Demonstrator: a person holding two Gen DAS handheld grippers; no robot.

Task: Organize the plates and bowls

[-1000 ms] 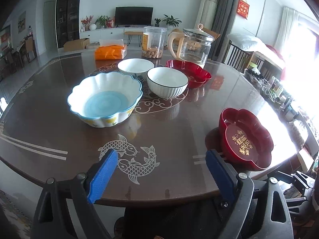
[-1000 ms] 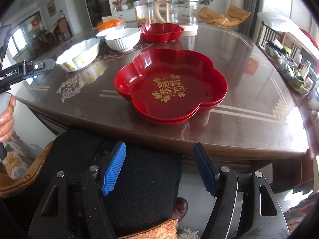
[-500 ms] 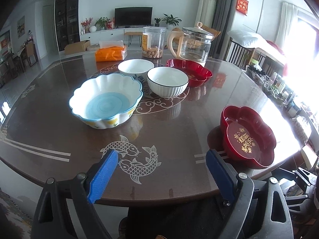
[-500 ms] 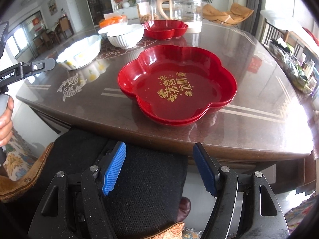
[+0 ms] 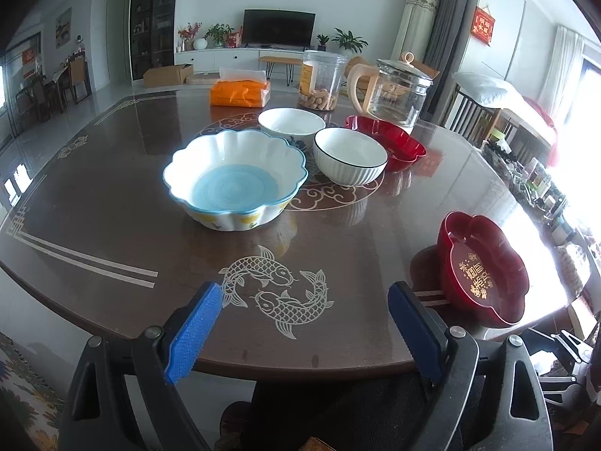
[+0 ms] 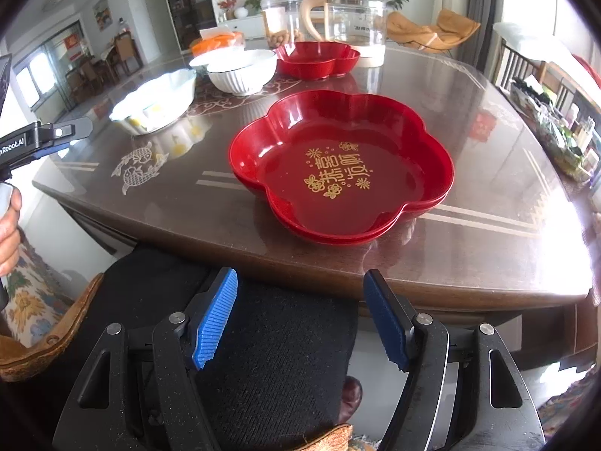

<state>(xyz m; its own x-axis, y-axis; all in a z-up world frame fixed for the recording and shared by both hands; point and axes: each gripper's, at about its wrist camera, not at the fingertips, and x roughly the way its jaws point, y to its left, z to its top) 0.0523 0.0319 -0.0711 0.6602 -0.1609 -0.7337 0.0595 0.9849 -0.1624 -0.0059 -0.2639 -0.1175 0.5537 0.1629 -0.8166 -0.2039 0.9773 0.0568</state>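
A red flower-shaped plate with gold writing sits near the table's front edge; it looks like two stacked. The same plate shows at the right of the left wrist view. A scalloped blue-and-white bowl, two white bowls and a second red dish stand mid-table. My left gripper hangs open over the front edge, above the fish inlay, nothing between its fingers. My right gripper is open over a dark-clothed lap, short of the plate.
At the far side stand a glass kettle, a clear snack jar and an orange tissue pack. A person's hand holds the left gripper at the left edge. Chairs and a cluttered shelf lie to the right.
The left wrist view has crept slightly toward the table. The red plate has grown a little larger in the right wrist view. Both grippers stay open.
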